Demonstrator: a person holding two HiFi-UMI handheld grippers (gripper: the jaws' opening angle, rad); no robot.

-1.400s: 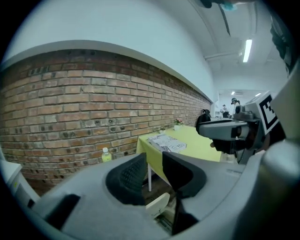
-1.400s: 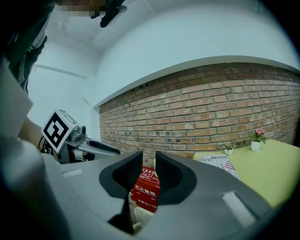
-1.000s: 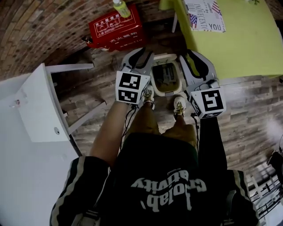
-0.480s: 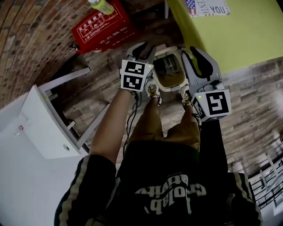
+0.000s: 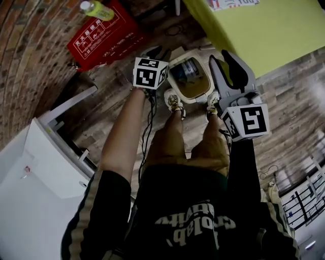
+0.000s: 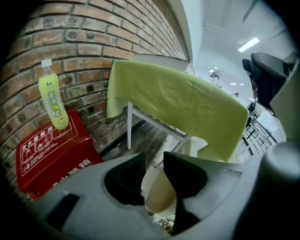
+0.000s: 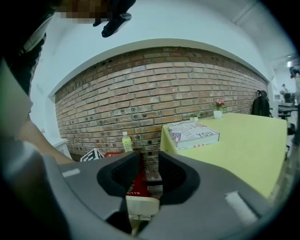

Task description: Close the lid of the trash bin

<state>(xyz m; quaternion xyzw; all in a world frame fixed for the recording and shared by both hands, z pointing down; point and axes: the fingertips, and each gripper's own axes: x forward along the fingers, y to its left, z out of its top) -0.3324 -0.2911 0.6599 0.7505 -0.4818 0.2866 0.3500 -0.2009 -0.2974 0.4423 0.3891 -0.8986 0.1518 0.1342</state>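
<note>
The cream trash bin (image 5: 179, 92) stands open on the wooden floor in front of my feet, its dark inside showing. My left gripper (image 5: 155, 51) hangs low by the bin's left rim. Its jaws have just been opening; they stand open with nothing gripped, and cream bin parts (image 6: 159, 199) show beyond the left gripper (image 6: 153, 159). Higher up, my right gripper (image 5: 222, 57) is over the bin's right side. Its jaws have also just been opening and hold nothing. Below the right gripper (image 7: 149, 154) sits a cream edge of the bin (image 7: 140, 206), apart from the pads.
A red box (image 5: 104, 35) with a green bottle (image 5: 96, 9) on it stands left of the bin by the brick wall (image 5: 30, 45). A yellow-green table (image 5: 264, 25) is close on the right, with a book (image 7: 194, 133) on it. White furniture (image 5: 45, 167) fills the near left.
My left gripper has dropped down beside the bin's left rim. The right gripper has sunk a little. The head view has swung, so the bin sits higher in the picture.
</note>
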